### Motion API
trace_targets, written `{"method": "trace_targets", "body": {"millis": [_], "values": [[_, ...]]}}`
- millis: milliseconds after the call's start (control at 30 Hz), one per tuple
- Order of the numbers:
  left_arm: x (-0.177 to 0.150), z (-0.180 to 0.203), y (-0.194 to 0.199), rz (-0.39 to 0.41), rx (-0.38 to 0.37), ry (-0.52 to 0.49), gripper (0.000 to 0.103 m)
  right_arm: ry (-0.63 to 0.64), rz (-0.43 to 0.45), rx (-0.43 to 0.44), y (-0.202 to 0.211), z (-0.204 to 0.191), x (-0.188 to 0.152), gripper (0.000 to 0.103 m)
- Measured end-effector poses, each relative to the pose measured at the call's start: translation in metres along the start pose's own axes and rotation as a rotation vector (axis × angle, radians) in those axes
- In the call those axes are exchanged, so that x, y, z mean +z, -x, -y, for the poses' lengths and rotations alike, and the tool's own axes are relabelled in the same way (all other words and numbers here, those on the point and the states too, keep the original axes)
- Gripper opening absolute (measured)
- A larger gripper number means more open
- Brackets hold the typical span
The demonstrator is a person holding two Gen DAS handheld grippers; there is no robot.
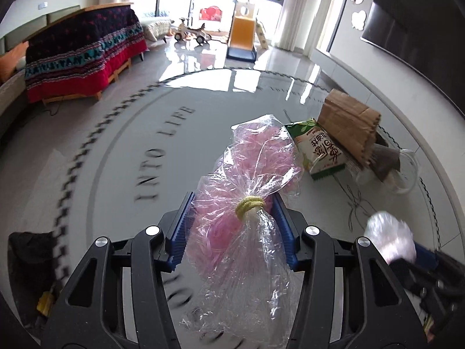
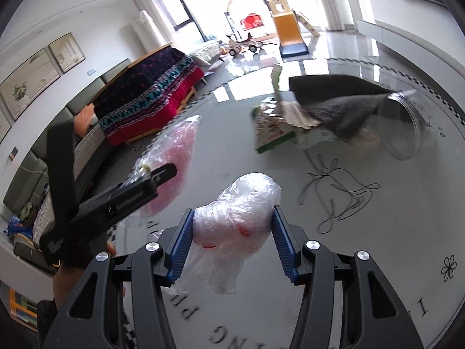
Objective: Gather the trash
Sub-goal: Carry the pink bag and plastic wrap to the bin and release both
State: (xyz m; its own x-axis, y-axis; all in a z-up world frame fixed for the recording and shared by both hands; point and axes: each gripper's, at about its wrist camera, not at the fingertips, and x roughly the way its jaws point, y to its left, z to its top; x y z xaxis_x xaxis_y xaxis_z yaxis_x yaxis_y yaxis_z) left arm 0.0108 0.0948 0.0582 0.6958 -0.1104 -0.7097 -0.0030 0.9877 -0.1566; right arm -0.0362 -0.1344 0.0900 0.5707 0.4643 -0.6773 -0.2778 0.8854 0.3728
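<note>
Now | left gripper [image 1: 234, 224] clamps crinkly clear bag [image 1: 247, 174] of pink shreds | right gripper [image 2: 232, 238] clamps wadded plastic film [image 2: 235, 212] | ribbed cardboard [image 1: 348, 122] at two o'clock

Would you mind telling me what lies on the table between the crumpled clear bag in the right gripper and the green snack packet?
Nothing solid: in the right wrist view, only bare glossy tabletop separates the crumpled bag from the green packet; a printed black squiggle sits off to the right.
</note>
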Motion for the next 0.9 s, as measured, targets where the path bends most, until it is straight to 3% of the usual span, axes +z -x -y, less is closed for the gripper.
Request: {"method": "trace_targets", "body": {"millis": [367, 533, 900], "values": [[-0.045, -0.089, 0.081, 0.075, 0.108, 0.122, 0.051, 0.152, -0.018, 0.128, -0.001, -0.111, -0.023, 0.054], [-0.075, -0.137, 0.116, 0.109, 0.192, 0.193, 0.051, 0.237, -0.055, 0.214, -0.012, -0.166, -0.041, 0.054], [-0.147, -0.249, 0.163, 0.100, 0.387, 0.403, 0.051, 0.436, -0.183, 0.386, -0.053, -0.288, -0.092, 0.054]]}}
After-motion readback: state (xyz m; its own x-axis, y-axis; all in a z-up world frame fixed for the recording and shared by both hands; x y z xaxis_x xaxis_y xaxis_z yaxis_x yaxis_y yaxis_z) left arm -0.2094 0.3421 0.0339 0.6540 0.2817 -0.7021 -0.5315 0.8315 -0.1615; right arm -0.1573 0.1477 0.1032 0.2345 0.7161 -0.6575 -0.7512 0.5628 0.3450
